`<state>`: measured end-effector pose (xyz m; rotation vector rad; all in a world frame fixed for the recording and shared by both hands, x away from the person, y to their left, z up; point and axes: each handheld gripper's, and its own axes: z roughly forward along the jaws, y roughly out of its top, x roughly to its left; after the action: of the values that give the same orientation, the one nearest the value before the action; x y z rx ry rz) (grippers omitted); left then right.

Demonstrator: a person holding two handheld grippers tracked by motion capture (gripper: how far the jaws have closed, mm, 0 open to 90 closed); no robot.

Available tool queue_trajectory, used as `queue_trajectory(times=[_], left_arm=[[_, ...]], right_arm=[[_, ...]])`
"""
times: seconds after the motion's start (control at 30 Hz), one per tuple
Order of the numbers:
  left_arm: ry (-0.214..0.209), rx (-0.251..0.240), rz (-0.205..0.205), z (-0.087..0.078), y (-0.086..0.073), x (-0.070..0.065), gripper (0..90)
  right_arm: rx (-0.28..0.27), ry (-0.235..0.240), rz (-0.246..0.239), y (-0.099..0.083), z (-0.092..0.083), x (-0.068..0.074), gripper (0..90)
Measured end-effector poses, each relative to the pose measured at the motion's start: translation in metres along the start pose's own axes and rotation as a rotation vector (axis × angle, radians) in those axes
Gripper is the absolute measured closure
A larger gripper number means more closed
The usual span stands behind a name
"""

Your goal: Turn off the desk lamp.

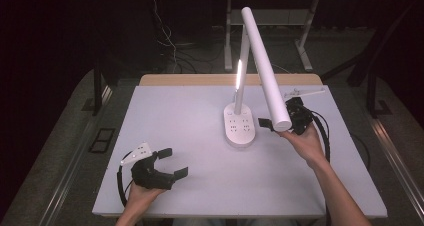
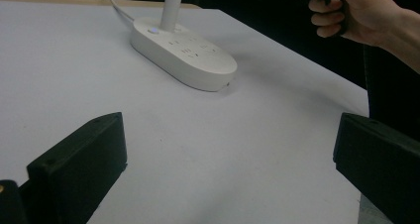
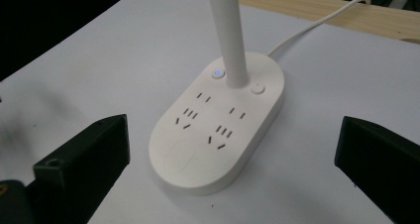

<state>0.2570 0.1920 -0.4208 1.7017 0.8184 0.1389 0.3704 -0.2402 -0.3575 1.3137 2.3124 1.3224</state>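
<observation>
While my right gripper [image 1: 278,122] hangs with jaws spread and empty, the lamp base [image 1: 239,128] stands on the table [image 1: 175,116] just left of it, apart. My left gripper [image 1: 173,162], also spread and empty, rests well apart, near the table's front-left corner.

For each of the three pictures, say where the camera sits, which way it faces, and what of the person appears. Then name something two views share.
High view: above the person's side, facing forward and down on the table; both forearms, left gripper, right gripper.
Left gripper view: low over the table, facing the lamp base; own open jaws, right hand.
Right gripper view: facing down on the lamp base; own open jaws.
Shared: the lamp base.
</observation>
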Motion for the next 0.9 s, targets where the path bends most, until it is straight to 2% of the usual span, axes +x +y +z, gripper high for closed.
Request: queue_trajectory(times=[0.27,0.43,0.6,0.67,0.9], left_arm=[[-0.001,-0.005,-0.005,0.0,0.0,0.0,0.0],[-0.001,-0.004,-0.005,0.0,0.0,0.001,0.0],[-0.002,-0.002,-0.006,0.0,0.0,0.0,0.0],[-0.001,0.0,-0.005,0.0,0.0,0.0,0.0],[0.003,0.003,-0.002,0.0,0.0,0.001,0.0]], right_arm=[[-0.019,0.026,-0.015,-0.017,-0.015,0.009,0.6],[-0.022,0.037,-0.019,-0.036,-0.026,0.013,0.6],[-0.03,0.041,0.0,-0.049,-0.032,0.012,0.6],[-0.035,0.044,0.017,-0.061,-0.036,0.012,0.6],[-0.059,0.04,0.032,-0.083,-0.046,0.016,0.7]])
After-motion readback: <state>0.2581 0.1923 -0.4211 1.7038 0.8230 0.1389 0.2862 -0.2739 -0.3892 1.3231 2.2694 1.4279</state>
